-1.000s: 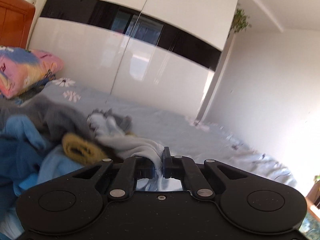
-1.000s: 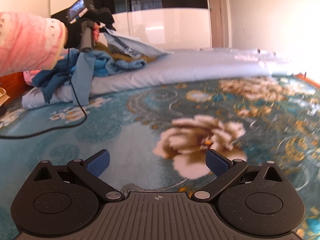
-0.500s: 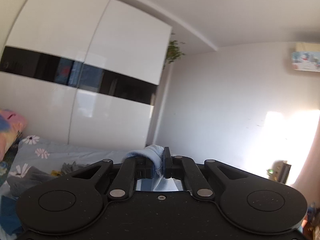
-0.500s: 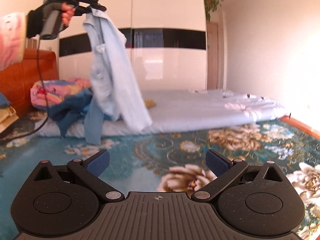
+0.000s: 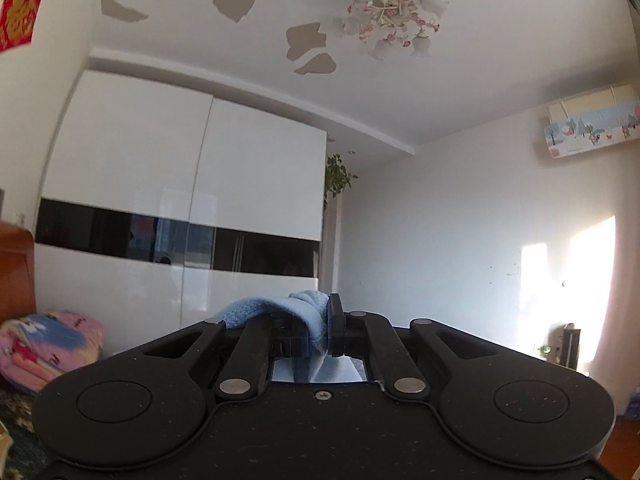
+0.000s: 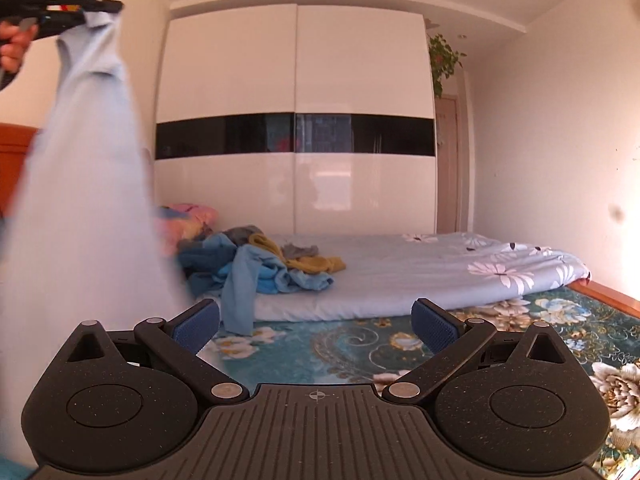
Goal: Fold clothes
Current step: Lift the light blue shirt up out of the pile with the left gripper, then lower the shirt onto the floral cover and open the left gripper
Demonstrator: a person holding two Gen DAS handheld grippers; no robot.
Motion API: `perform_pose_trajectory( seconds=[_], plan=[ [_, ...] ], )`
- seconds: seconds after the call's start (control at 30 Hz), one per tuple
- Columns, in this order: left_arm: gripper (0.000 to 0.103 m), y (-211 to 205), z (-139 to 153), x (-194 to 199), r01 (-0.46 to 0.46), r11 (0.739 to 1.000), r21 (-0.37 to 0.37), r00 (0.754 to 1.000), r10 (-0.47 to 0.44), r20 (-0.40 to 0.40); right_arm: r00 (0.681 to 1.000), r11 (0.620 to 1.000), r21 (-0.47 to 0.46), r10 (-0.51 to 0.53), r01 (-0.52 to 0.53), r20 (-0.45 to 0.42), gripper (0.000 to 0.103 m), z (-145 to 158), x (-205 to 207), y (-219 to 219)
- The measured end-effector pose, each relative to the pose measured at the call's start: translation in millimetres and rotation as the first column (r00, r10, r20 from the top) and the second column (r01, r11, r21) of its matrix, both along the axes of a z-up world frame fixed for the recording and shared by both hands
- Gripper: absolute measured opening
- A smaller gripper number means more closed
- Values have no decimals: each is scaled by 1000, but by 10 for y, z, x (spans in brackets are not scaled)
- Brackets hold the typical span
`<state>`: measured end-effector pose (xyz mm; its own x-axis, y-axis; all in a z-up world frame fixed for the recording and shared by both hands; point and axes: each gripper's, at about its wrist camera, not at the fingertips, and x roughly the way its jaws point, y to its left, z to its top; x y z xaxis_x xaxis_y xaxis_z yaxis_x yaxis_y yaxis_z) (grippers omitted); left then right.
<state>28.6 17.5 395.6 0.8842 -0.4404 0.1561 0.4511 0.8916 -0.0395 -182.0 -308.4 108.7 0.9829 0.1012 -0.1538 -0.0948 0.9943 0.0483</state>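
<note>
My left gripper (image 5: 320,326) is shut on a fold of a light blue garment (image 5: 280,310) and points slightly upward at the wardrobe. In the right wrist view that left gripper (image 6: 96,8) is raised high at the top left, and the light blue garment (image 6: 80,184) hangs down from it as a long blurred sheet, close to the camera. My right gripper (image 6: 316,322) stands open with nothing between its blue pads, low over the carpet. A pile of blue, grey and mustard clothes (image 6: 264,264) lies on the bed's left part.
A bed (image 6: 420,276) with a pale floral sheet runs across the room, above a teal flowered carpet (image 6: 520,344). A white wardrobe (image 6: 296,120) with a black band fills the far wall. A pink pillow (image 5: 44,344) and wooden headboard (image 6: 12,168) are at the left.
My left gripper has risen well above the clothes pile, lifting the light blue garment free so it hangs full length. The right gripper has risen and tilted up from the carpet toward the bed, staying open.
</note>
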Motion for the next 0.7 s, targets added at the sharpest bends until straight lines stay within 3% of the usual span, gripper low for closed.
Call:
perform_pose_trajectory(
  seconds=[0.1,0.23,0.33,0.37,0.53,0.63,0.7],
  plan=[
    [6,-127,-57,-173,-21,997,80,1000,21,2,1000,1000,13,8,-8,0,103,-23,-90,137],
    [6,-584,-664,344,21,987,158,995,-5,-98,1000,1000,19,8,-7,-24,103,-13,320,205],
    [6,-826,-1296,807,93,985,144,966,-54,-253,999,1000,6,-9,10,-44,103,-84,768,63],
    [6,-911,-1503,1005,117,984,132,945,-69,-319,998,1000,4,-20,21,-57,103,-148,1194,-84],
    [6,-1343,-2610,1863,127,981,144,846,-32,-532,989,997,4,-72,74,-132,103,-271,1491,-236],
    [8,-1423,-3186,2268,151,981,120,737,-31,-676,981,996,-4,-92,93,-172,103,-345,1663,-273],
    [31,-1393,-3471,2327,175,978,115,663,-30,-748,976,995,-11,-101,101,-195,103,-398,1761,-296]
  ],
)
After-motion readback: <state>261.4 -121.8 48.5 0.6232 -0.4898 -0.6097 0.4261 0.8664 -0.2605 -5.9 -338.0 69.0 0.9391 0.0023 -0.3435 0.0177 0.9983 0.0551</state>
